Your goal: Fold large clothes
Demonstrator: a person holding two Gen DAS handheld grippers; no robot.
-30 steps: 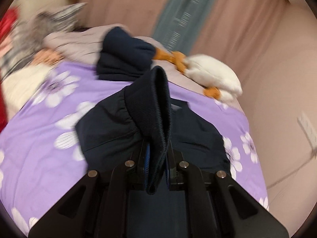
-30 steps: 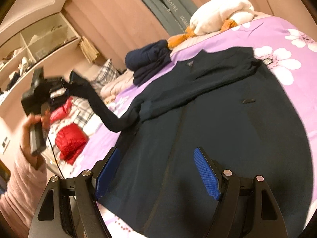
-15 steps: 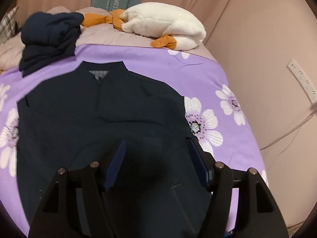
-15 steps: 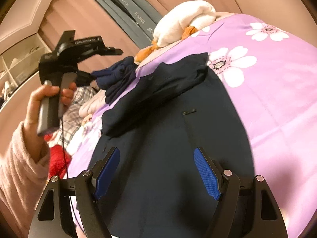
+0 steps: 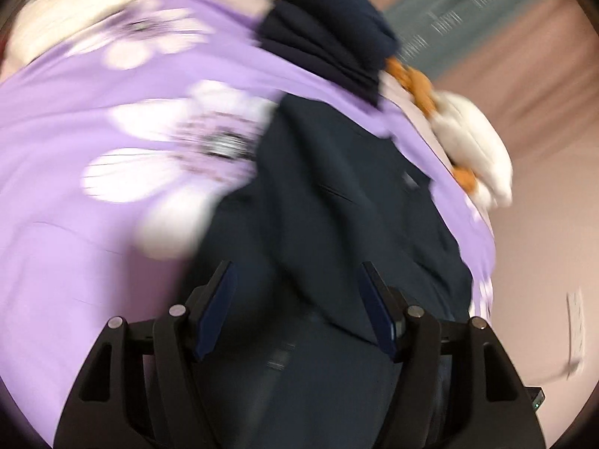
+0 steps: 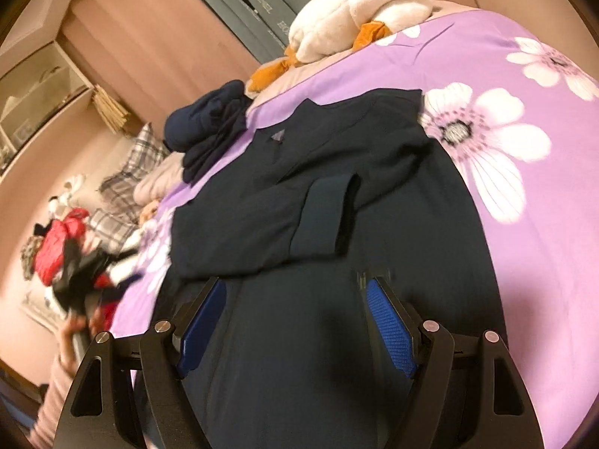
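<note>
A dark navy jacket (image 6: 337, 299) lies spread flat on the purple flowered bedspread (image 6: 524, 224) of the bed, one sleeve (image 6: 284, 209) folded across its chest with the ribbed cuff (image 6: 322, 217) lying near the middle. The right tool (image 6: 295, 321) hangs over the jacket's lower part, released — blue pads wide apart, nothing between them. The left tool (image 5: 295, 307), seen through heavy blur, is also released above the jacket (image 5: 337, 224). Beyond the collar sit a folded navy pile (image 6: 209, 119) and a white stuffed toy (image 6: 355, 11) — both near the curtain.
</note>
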